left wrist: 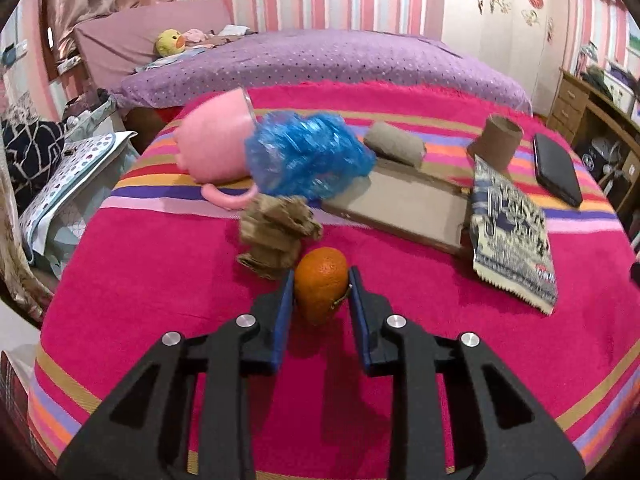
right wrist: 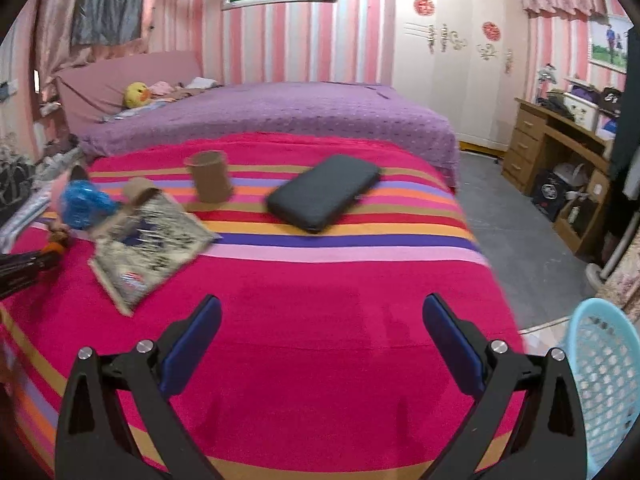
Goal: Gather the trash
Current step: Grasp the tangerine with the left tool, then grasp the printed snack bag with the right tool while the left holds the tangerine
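A: Left wrist view, nearest first. The left gripper [left wrist: 321, 280] has its blue-padded jaws clamped narrowly on a round orange citrus fruit [left wrist: 321, 285]; both pads touch its sides. The fruit sits low over the pink striped blanket [left wrist: 160, 300]; whether it touches the cloth I cannot tell.

B: Just beyond it?

A: A crumpled brown cardboard scrap [left wrist: 276, 236], just beside the fruit, up and left. Past that, a crumpled blue plastic bag [left wrist: 304, 156] lying against a pink plastic mug [left wrist: 212, 144] tipped on its side, handle toward the camera. A flat brown cardboard sheet [left wrist: 404, 208] lies right of the bag, with a short cardboard roll [left wrist: 396, 145] lying at its far edge.

B: Right-hand side?

A: A flattened foil snack wrapper with dark print [left wrist: 512, 232] touches the sheet's right end. Behind it stands an upright brown cardboard tube [left wrist: 500, 142], and farther right a black rectangular case [left wrist: 558, 170] lies flat.

B: Right wrist view?

A: The right gripper [right wrist: 322, 328] is spread wide, holding nothing, above bare blanket. A light blue perforated plastic basket [right wrist: 604, 384] sits at the lower right, off the blanket's edge. The wrapper, tube and case are well ahead. Farthest: a purple dotted bedspread [right wrist: 280, 120] and a yellow duck plush [right wrist: 137, 95].
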